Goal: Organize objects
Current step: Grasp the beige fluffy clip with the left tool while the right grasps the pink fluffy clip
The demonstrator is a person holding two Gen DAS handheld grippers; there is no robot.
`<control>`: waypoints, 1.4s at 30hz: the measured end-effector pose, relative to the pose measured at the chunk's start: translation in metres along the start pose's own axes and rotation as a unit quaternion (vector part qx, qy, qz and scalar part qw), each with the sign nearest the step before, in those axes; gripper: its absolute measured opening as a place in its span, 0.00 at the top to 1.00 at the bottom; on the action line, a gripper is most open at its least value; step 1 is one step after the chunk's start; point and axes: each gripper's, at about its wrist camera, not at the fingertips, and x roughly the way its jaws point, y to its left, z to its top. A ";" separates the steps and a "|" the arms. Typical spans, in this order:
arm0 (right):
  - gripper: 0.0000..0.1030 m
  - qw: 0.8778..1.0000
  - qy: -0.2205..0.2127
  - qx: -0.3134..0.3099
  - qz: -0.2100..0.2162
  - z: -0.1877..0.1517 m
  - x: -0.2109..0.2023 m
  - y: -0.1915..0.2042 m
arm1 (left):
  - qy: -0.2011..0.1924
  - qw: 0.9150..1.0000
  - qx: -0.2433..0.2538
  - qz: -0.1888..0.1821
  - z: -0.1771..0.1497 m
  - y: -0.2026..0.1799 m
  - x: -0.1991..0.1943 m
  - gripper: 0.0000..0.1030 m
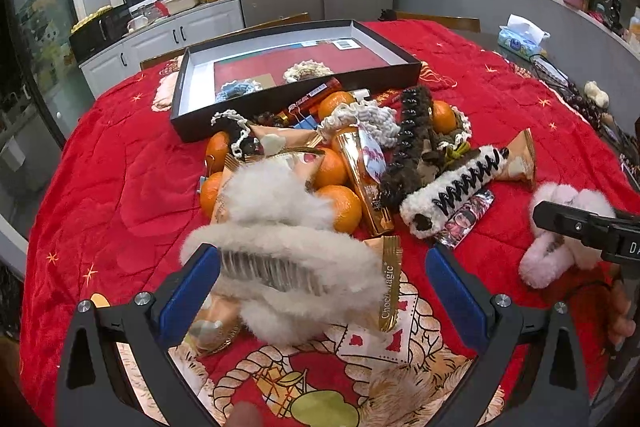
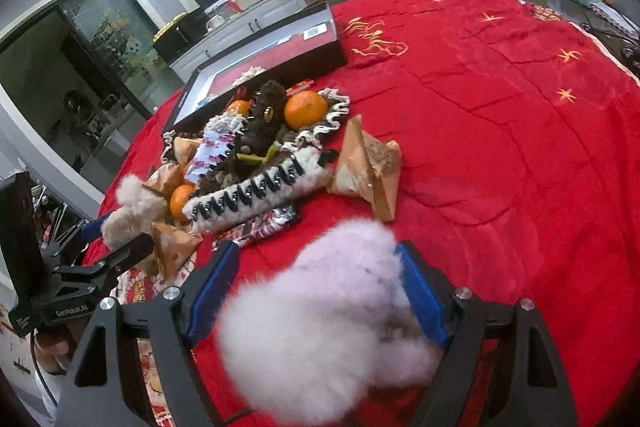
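Observation:
A heap of objects lies on the red cloth: oranges (image 1: 340, 207), gold snack packets (image 1: 362, 167), a brown claw clip (image 1: 412, 131) and a white fuzzy clip with black teeth (image 1: 452, 187). My left gripper (image 1: 320, 279) is open around a beige fluffy hair clip (image 1: 292, 259); its left finger touches the clip's comb end. My right gripper (image 2: 316, 279) is open around a pale pink fluffy hair clip (image 2: 320, 327), which also shows in the left wrist view (image 1: 560, 243). The heap shows in the right wrist view too, with an orange (image 2: 306, 109).
An open black box (image 1: 376, 39) holding crocheted scrunchies (image 1: 306, 69) stands behind the heap. A tissue pack (image 1: 520, 41) and dark beads (image 1: 588, 107) lie at the table's right. Red cloth (image 2: 500, 147) stretches to the right of the heap.

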 end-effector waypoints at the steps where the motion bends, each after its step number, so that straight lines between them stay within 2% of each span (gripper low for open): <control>1: 0.22 1.000 -0.004 0.002 -0.004 -0.003 -0.001 -0.001 | 0.000 1.000 0.001 0.001 0.000 0.000 0.001 0.00; 11: 0.23 0.999 -0.014 -0.026 -0.033 -0.013 0.002 0.006 | -0.002 1.000 0.001 0.021 -0.002 -0.001 0.006 0.00; 18: 0.33 0.999 -0.025 -0.022 -0.040 -0.017 0.000 0.003 | -0.027 0.999 -0.026 0.004 -0.006 0.011 -0.007 0.02; 19: 0.34 0.999 -0.026 -0.020 -0.042 -0.017 0.000 0.002 | -0.026 0.999 -0.030 0.005 -0.006 0.013 -0.007 0.04; 20: 0.36 0.999 -0.027 -0.019 -0.044 -0.017 -0.001 0.002 | -0.024 0.999 -0.035 0.003 -0.006 0.015 -0.007 0.11; 23: 0.42 0.998 -0.028 -0.014 -0.050 -0.018 -0.002 0.000 | 0.003 0.998 -0.060 -0.012 -0.008 0.023 0.001 0.23; 24: 0.43 0.998 -0.029 -0.012 -0.051 -0.018 -0.002 0.000 | 0.005 0.998 -0.069 -0.015 -0.010 0.026 0.003 0.31; 28: 0.45 0.998 -0.028 -0.012 -0.055 -0.019 -0.002 0.000 | 0.006 0.996 -0.090 -0.016 -0.014 0.036 0.003 0.48; 32: 0.45 0.998 -0.028 -0.014 -0.060 -0.019 -0.001 0.002 | 0.008 0.995 -0.100 -0.026 -0.018 0.043 0.002 0.56; 34: 0.48 0.997 -0.030 -0.012 -0.066 -0.020 -0.001 0.001 | 0.002 0.995 -0.101 -0.028 -0.020 0.043 -0.001 0.58; 39: 0.58 0.997 -0.033 -0.013 -0.064 -0.021 -0.003 0.002 | -0.011 0.994 -0.108 -0.030 -0.021 0.046 -0.010 0.72; 41: 0.65 0.998 -0.035 -0.015 -0.055 -0.022 -0.004 0.005 | -0.016 0.994 -0.108 -0.031 -0.021 0.047 -0.012 0.74; 42: 0.66 0.998 -0.034 -0.014 -0.055 -0.022 -0.004 0.005 | -0.019 0.993 -0.109 -0.032 -0.021 0.048 -0.014 0.76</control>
